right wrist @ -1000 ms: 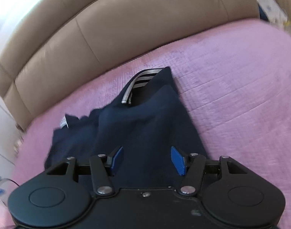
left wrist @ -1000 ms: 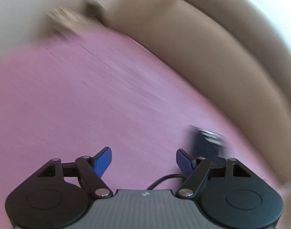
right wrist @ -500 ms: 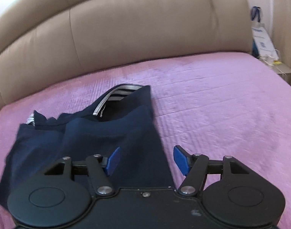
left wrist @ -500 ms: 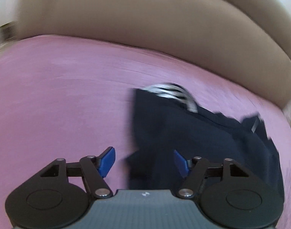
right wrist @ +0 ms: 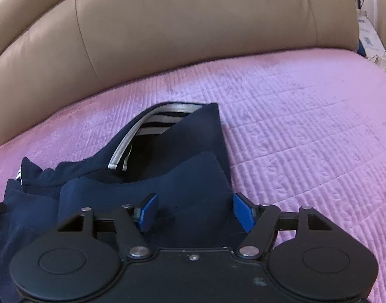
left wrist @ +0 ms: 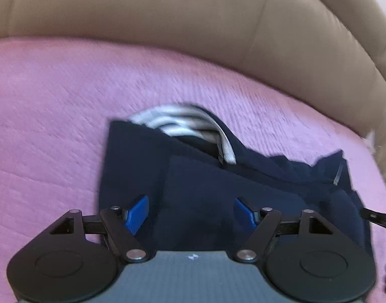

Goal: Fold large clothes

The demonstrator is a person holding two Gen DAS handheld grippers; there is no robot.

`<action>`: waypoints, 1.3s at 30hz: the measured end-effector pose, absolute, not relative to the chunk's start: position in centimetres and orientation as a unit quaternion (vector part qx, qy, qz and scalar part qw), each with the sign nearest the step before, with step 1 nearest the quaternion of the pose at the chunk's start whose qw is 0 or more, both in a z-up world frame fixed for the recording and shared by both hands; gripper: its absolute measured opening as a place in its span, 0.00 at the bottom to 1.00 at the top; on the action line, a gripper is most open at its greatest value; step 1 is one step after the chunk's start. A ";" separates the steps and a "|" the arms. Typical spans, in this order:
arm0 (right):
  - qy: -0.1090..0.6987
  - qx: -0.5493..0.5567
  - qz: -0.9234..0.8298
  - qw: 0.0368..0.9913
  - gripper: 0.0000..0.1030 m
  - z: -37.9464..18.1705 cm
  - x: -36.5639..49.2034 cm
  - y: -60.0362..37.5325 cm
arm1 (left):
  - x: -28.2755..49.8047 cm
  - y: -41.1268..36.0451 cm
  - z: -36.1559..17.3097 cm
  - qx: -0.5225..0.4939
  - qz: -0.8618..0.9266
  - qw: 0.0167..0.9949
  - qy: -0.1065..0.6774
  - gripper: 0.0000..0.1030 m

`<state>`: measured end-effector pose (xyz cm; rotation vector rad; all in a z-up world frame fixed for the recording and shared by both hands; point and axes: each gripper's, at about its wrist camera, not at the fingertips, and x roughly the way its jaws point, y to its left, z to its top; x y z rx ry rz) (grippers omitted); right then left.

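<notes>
Left hand-held gripper [left wrist: 191,213]: grey ribbed body bearing a small white mark, black round-ended side plates, black linkage arms fastened with silver screws, blue ribbed pads [left wrist: 137,213]. Right hand-held gripper [right wrist: 195,212]: black body throughout, matching plates, linkage, silver screws, blue pads [right wrist: 243,210].

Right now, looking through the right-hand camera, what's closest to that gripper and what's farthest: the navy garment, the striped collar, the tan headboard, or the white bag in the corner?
From the right gripper, whose jaws are opening:
1. Navy garment, directly under the fingertips.
2. Striped collar, ahead, slightly left.
3. Tan headboard, behind the pink bedspread.
4. White bag, far upper right; roughly level with the headboard, so hard to separate.
</notes>
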<state>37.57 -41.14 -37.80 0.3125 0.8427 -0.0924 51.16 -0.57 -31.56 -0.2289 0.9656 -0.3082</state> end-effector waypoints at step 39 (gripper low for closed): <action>0.358 -0.041 -0.102 0.927 0.20 -40.9 46.7 -34.2 | 54.1 -0.5 -33.7 -0.084 -0.026 0.941 0.327 0.25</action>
